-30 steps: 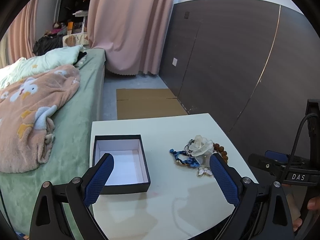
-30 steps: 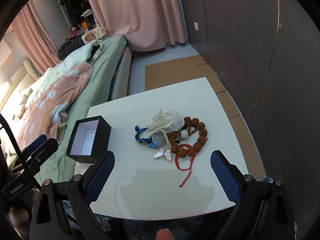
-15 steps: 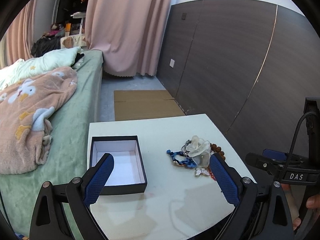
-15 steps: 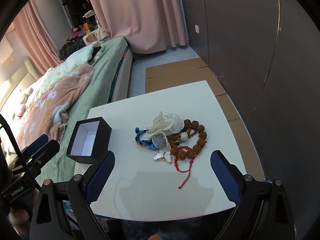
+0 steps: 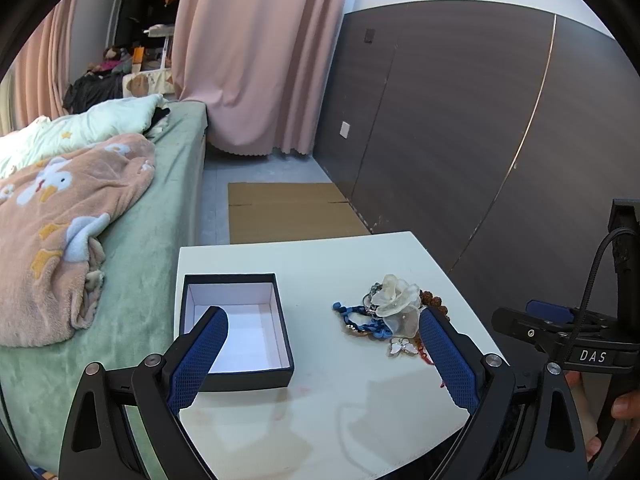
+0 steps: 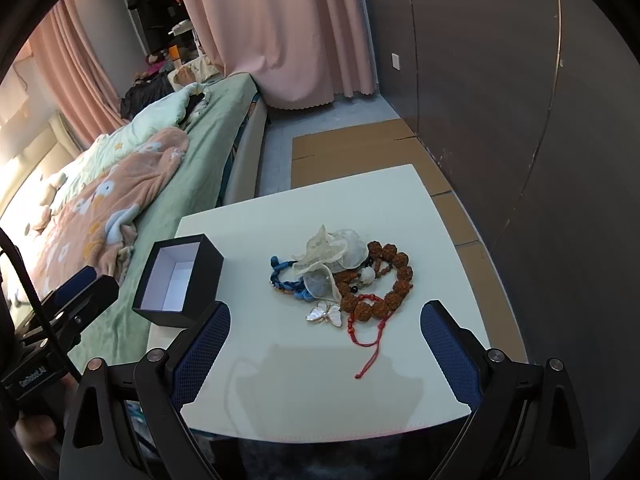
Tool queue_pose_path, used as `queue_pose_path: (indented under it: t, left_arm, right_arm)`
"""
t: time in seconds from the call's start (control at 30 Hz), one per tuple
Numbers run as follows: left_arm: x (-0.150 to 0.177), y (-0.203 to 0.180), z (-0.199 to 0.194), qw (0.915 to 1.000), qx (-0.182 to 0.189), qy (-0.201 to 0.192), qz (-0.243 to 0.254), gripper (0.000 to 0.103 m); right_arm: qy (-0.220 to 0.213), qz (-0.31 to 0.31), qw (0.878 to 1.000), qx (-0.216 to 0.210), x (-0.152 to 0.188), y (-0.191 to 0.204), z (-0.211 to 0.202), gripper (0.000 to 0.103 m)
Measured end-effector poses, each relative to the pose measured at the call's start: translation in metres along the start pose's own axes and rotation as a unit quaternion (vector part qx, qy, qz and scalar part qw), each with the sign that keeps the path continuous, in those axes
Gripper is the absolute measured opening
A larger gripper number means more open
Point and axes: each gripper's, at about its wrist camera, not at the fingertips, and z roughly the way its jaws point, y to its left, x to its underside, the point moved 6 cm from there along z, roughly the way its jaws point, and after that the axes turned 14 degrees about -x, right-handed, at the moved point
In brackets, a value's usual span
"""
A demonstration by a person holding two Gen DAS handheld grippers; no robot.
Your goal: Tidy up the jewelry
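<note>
The jewelry pile (image 6: 344, 280) lies on the white table (image 6: 400, 208), ahead of the right gripper (image 6: 325, 342). Box (image 5: 236, 328) left. Both grippers, left gripper (image 5: 322, 354) included, are spread wide, empty.

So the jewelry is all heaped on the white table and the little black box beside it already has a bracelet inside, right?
Not quite. The black box is empty: the left wrist view looks straight into it and shows only its bare white lining. The rest holds: the jewelry pile, including the brown bead bracelet, lies heaped on the white table beside the box.
</note>
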Motion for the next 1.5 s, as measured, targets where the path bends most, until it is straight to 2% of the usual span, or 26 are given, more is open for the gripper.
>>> queue_pose_path:
  t: [1.0,1.2,1.5]
  left_arm:
    - [-0.002,-0.008,0.003,0.9999,0.013,0.001,-0.003,0.096]
    - [-0.006,-0.015,0.011,0.9998,0.020,0.000,-0.005,0.088]
    - [-0.004,-0.037,0.038,0.9991,0.036,0.021,0.008,0.073]
  right_arm:
    - [-0.001,0.007,1.000,0.000,-0.001,-0.007,0.000,0.097]
    - [-0.004,0.021,1.000,-0.002,-0.005,-0.019,-0.002,0.097]
    - [-0.022,0.088,0.996,-0.013,-0.019,-0.055,-0.008,0.097]
